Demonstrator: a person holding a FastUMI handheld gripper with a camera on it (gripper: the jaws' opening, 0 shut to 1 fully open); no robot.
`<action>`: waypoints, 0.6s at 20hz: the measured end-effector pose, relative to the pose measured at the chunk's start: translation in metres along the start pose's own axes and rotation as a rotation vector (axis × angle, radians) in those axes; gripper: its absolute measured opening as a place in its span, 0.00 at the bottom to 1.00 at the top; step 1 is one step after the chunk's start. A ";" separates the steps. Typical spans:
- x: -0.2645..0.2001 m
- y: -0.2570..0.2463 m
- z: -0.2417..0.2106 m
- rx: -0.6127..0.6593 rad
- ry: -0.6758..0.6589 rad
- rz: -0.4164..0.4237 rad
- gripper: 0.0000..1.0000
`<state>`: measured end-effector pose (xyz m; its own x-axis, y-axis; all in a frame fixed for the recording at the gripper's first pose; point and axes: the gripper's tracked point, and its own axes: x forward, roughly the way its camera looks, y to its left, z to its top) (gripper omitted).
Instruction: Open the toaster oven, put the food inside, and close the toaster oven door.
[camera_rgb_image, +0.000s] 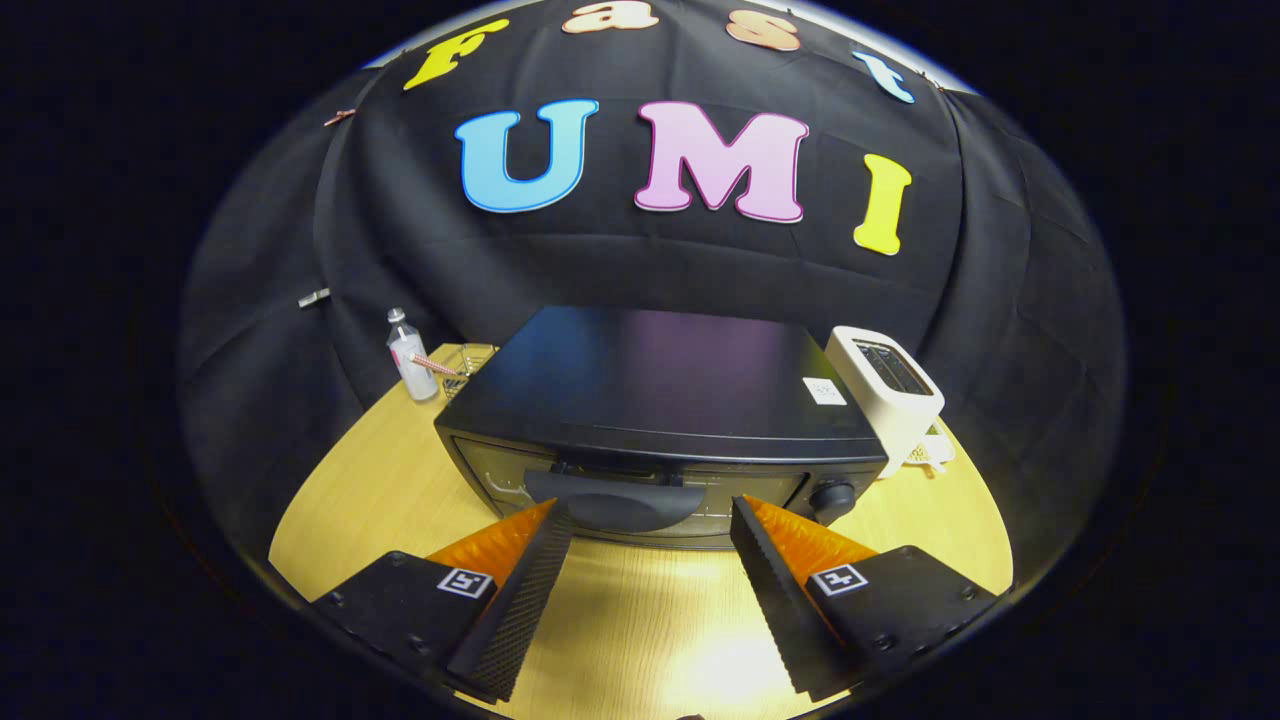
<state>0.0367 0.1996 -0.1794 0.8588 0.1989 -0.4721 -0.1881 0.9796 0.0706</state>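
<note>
A black toaster oven (660, 385) stands on the round wooden table (380, 470), its glass door shut. The door's dark handle (618, 502) runs along the top of the door, just ahead of my fingers. My gripper (648, 512) is open, held a little above the table in front of the oven, with the handle's middle showing between the fingertips. Nothing lies between the fingers. A dark knob (832, 497) sits at the oven's right front, close to the right fingertip.
A white slot toaster (888, 392) stands against the oven's right side. Behind the oven's left corner are a small clear bottle (408, 355) and a wire rack (462, 368). Black cloth walls the booth behind the table.
</note>
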 end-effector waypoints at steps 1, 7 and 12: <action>-0.008 -0.005 0.006 0.011 -0.018 -0.003 0.99; -0.047 -0.047 0.048 0.055 -0.118 -0.038 0.99; -0.086 -0.085 0.091 0.051 -0.239 -0.085 0.99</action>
<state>0.0218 0.1016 -0.0651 0.9599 0.1111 -0.2575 -0.0914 0.9920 0.0870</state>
